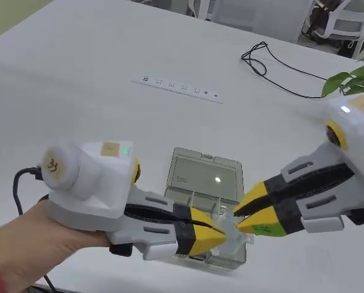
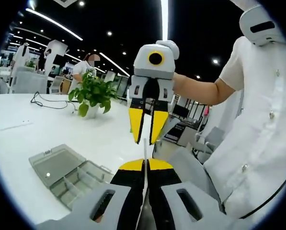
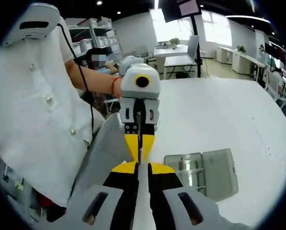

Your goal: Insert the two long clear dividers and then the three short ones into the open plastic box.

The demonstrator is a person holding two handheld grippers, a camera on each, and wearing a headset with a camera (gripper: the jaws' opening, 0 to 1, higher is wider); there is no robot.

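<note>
Low over the white worktop (image 1: pixel 78 91), a person's hand (image 1: pixel 29 244) at the near left holds the left hand-held gripper (image 1: pixel 221 234), clenched on one end of a clear divider (image 1: pixel 230 232). The divider is held edge-up, just above the near half of the open plastic box (image 1: pixel 227 262). The box's lid lies flat on the far side. From the right, the right hand-held gripper (image 1: pixel 237 220) meets it tip to tip, its jaws slightly parted on either side of the divider's other end. Farther back lie a white power strip (image 1: pixel 178 87) and a looped black cable (image 1: pixel 273 64), with a green plant (image 1: pixel 352 79) at the far right.
</note>
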